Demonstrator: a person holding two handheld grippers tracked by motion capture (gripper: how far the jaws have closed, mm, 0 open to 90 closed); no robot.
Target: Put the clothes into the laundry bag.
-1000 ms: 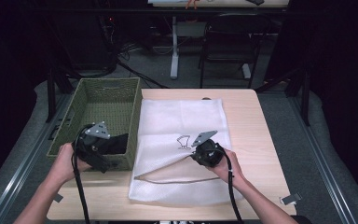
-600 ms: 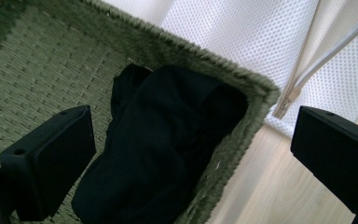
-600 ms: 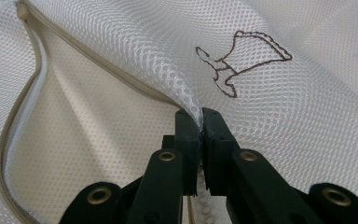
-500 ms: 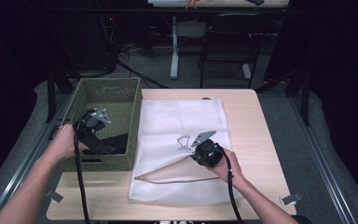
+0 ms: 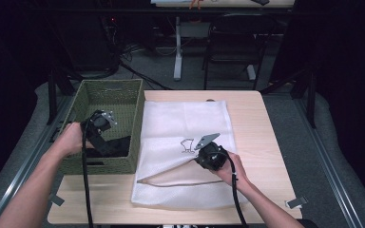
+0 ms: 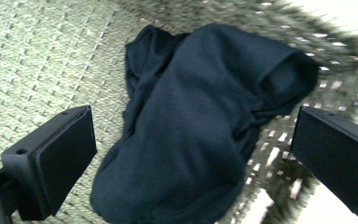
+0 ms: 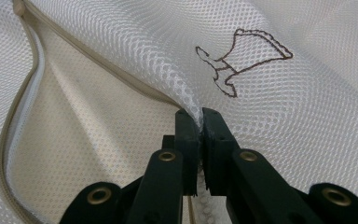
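Two grippers are in your hands at the table (image 5: 266, 109). Your right gripper (image 7: 200, 122) has its jaws pressed together on the upper layer of the white mesh bag (image 5: 185, 123), at the edge of the bag's mouth beside the beige zipper (image 7: 98, 60). This edge is lifted a little, so the mouth stands open toward you. A small brown embroidered figure (image 7: 242, 58) is just beyond the pinched place. The bag lies flat in the middle of the table, just beside the green woven basket (image 5: 123, 90) on its left. Your left gripper (image 5: 100, 124) is inside this basket with its jaws spread wide; they touch nothing. Between and below them lies the dark cloth (image 6: 200, 126), bunched on the basket floor against the wall nearest to the bag.
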